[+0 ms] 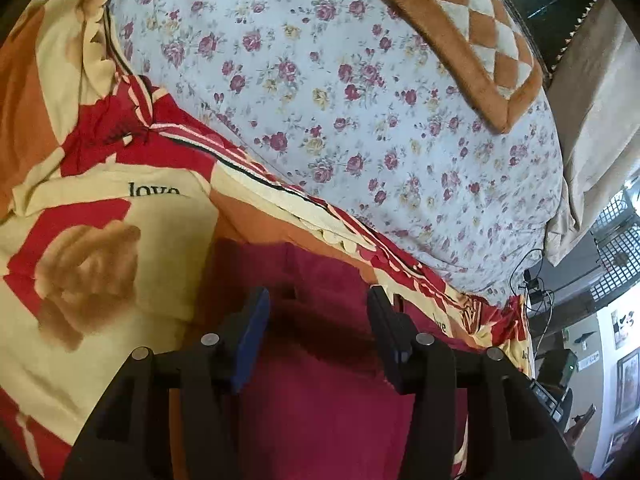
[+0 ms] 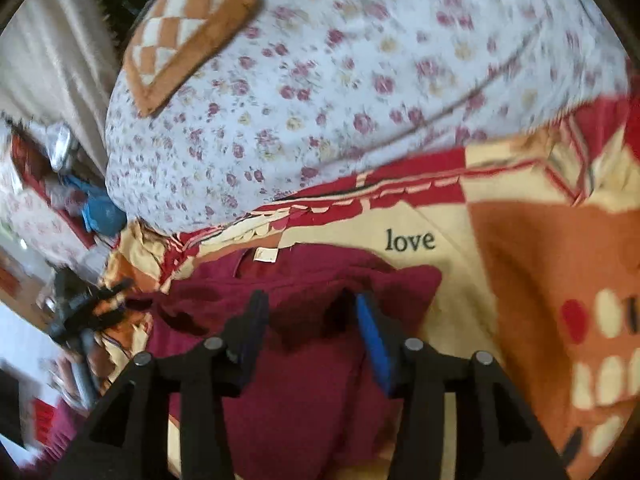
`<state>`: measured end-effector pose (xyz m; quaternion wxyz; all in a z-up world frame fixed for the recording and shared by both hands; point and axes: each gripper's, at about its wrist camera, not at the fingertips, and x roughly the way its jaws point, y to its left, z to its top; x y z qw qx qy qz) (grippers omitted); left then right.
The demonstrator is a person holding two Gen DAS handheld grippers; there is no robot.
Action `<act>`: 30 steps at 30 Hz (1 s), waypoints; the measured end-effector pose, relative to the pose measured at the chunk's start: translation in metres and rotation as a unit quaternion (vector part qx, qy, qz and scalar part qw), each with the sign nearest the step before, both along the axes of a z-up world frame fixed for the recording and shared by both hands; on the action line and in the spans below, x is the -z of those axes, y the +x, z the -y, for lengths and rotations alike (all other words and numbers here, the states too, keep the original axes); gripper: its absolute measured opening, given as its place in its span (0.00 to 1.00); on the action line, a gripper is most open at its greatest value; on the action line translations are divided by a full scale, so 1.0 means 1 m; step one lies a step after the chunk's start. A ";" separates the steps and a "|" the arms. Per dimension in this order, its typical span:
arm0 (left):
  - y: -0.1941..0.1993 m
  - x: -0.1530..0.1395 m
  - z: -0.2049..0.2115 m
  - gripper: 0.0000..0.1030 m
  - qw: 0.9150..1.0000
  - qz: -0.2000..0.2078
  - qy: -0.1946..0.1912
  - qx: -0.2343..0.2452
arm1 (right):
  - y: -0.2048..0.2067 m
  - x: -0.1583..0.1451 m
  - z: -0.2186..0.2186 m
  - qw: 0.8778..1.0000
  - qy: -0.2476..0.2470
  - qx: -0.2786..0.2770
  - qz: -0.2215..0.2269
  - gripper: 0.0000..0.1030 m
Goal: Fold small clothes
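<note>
The maroon garment lies rumpled on the patterned bedspread; judged soft, light, best pinched at an edge. Left gripper and right gripper stand released over it, nothing clamped.

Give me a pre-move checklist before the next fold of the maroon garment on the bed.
1. Left gripper jaws apart, no cloth pinched: ok.
2. Right gripper jaws apart, no cloth pinched: ok.
3. Maroon garment lying on the red and cream bedsheet, under both grippers: ok.
4. Garment flat and smooth: not ok; bunched folds show ahead of the right gripper.
5. White neck label visible at the far edge, so orientation is known: ok.
6. Full outline of the garment in sight: cannot tell; the grippers hide its near part.
</note>
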<state>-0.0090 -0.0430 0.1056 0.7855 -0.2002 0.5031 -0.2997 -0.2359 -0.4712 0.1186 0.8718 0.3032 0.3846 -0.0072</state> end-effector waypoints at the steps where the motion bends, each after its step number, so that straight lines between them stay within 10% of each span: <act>1: -0.002 -0.001 0.001 0.39 1.000 0.003 0.003 0.003 | -0.005 -0.006 -0.008 1.000 -0.008 -0.014 0.012 0.48; 11: -0.017 0.003 0.000 0.39 1.000 0.013 0.004 -0.007 | 0.028 0.013 -0.054 0.992 -0.077 -0.093 -0.022 0.48; 21: -0.011 0.000 0.003 0.39 1.000 0.016 0.011 -0.012 | 0.097 0.048 -0.018 0.995 -0.064 -0.013 -0.072 0.49; 30: 0.005 0.062 0.055 0.39 0.988 -0.020 0.155 0.010 | 0.063 0.043 -0.024 0.992 -0.100 -0.003 -0.081 0.59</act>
